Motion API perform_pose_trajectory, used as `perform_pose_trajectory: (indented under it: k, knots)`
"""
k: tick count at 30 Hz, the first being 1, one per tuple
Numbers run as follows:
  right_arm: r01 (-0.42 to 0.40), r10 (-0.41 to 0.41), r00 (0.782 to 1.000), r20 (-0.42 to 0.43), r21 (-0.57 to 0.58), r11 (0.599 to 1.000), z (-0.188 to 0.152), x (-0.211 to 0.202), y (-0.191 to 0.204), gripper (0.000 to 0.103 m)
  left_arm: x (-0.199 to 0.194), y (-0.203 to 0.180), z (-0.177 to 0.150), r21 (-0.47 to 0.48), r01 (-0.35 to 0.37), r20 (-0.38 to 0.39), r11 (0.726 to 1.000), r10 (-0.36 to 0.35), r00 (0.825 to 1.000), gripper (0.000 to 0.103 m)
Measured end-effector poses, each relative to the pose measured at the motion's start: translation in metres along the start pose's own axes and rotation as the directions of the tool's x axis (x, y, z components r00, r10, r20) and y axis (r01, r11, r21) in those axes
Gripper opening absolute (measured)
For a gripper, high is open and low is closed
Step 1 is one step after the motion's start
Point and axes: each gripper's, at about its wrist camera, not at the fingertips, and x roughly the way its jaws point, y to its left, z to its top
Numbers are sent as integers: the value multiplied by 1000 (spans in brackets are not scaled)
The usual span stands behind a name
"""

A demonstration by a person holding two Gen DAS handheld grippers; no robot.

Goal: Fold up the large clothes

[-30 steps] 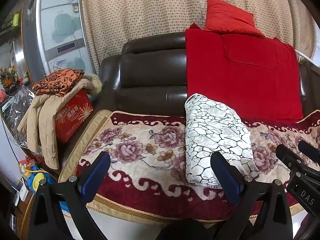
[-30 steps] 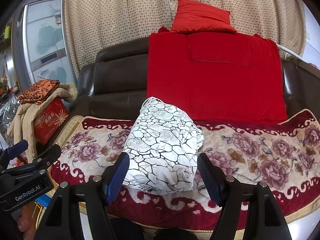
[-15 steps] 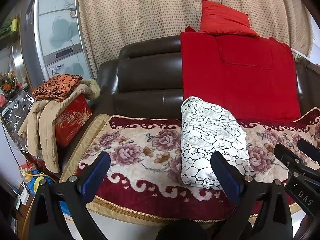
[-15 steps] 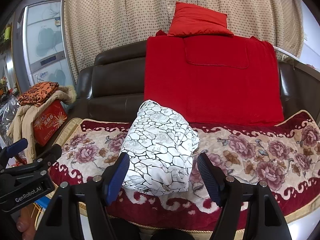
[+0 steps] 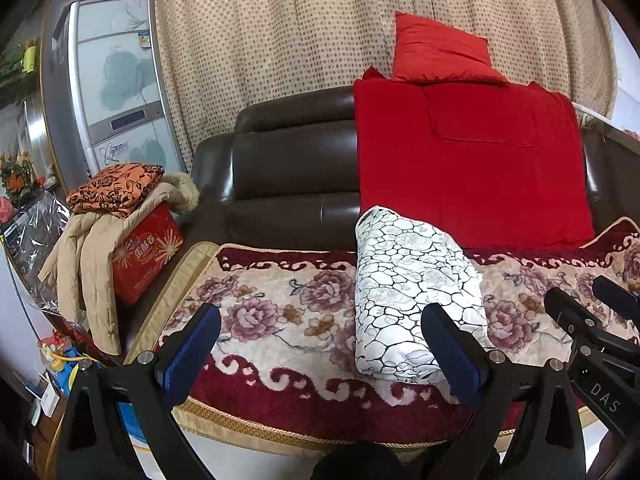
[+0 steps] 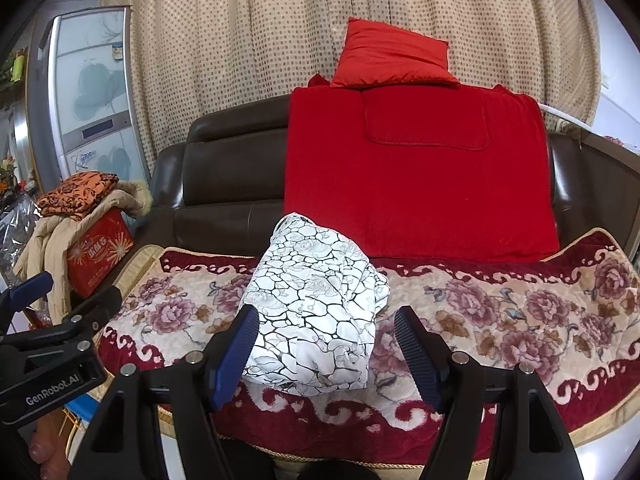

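Left wrist view: beige coat (image 5: 86, 264) draped over a red box (image 5: 146, 256) at far left, an orange patterned cloth (image 5: 116, 188) folded on top.
Sofa: dark leather sofa (image 5: 288, 168) with a floral seat cover (image 5: 280, 312); a red blanket (image 5: 472, 168) hangs over the backrest, a red cushion (image 5: 440, 54) above it.
Garment: white crackle-print garment (image 6: 316, 312) lies as a thick folded bundle mid-seat on the cover, its far end near the backrest.
Left gripper: left gripper (image 5: 320, 354) hovers short of the seat edge, jaws wide apart, nothing between them; the bundle sits in front of its right finger.
Right gripper: right gripper (image 6: 326, 358) points at the bundle's near end, jaws spread, pads clear of the cloth, holding nothing.
Handling: probably soft, padded and light for its bulk; it should sag and unroll if lifted from one side.
Loose layers: the bundle's right edge shows what may be loose flaps, though the fisheye blurs it.
Where to hold: pinch through all layers at the near corners, one gripper each side.
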Motion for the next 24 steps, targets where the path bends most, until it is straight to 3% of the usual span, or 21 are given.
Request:
perform_pose_trajectory:
  k: [24]
  knots:
    - [37,-35,999,33,-49,998,-1,-20,8,74,-17,15,1,-45,-8,45,999,10,999,100]
